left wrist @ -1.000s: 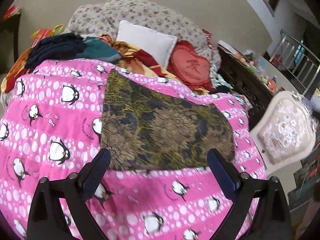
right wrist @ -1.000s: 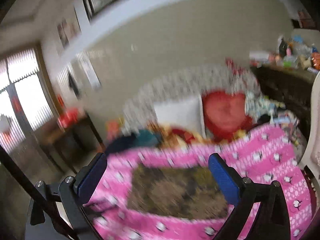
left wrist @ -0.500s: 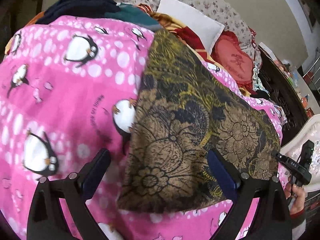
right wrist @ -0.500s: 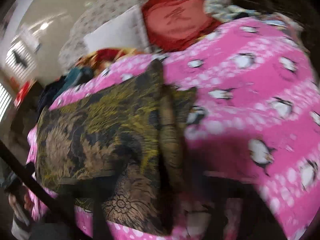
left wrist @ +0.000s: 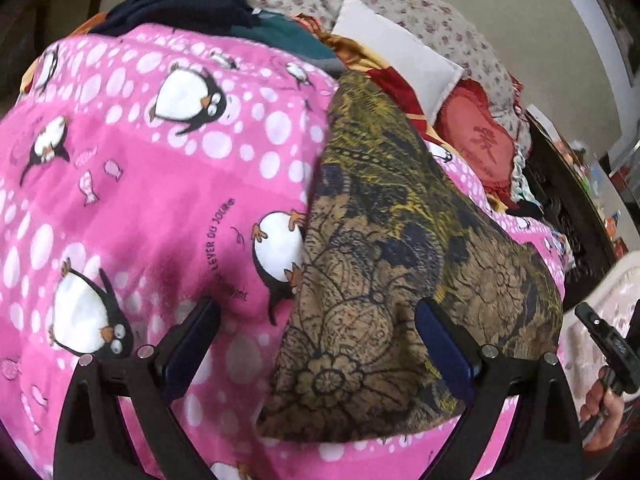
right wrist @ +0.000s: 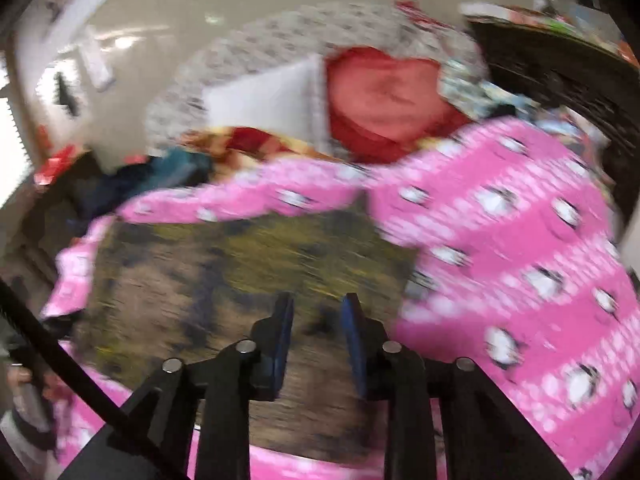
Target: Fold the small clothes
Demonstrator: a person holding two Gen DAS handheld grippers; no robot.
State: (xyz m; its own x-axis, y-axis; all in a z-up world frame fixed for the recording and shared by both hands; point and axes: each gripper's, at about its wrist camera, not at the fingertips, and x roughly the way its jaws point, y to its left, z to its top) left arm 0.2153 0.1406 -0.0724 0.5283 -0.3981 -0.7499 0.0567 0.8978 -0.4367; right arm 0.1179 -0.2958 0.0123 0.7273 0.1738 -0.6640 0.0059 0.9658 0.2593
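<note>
Your right gripper (right wrist: 316,320) sits low over the brown and gold patterned cloth (right wrist: 224,280), its blue fingers (right wrist: 282,328) drawn close with only a narrow gap between them. The cloth lies flat on the pink penguin blanket (right wrist: 512,248). Beyond it you see a red heart cushion (right wrist: 384,100) beside a white pillow (right wrist: 260,100). The picture is blurred.

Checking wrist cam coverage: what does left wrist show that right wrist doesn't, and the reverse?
Left wrist only: the left gripper, jaws wide apart, sharp floral print on the brown patterned cloth, and the printed text on the blanket. Right wrist only: the right gripper, jaws narrowed with a small gap left, and a bright window at far left; the view is motion-blurred. Both: the cloth lying on the pink penguin blanket, the white pillow and the red heart cushion.
</note>
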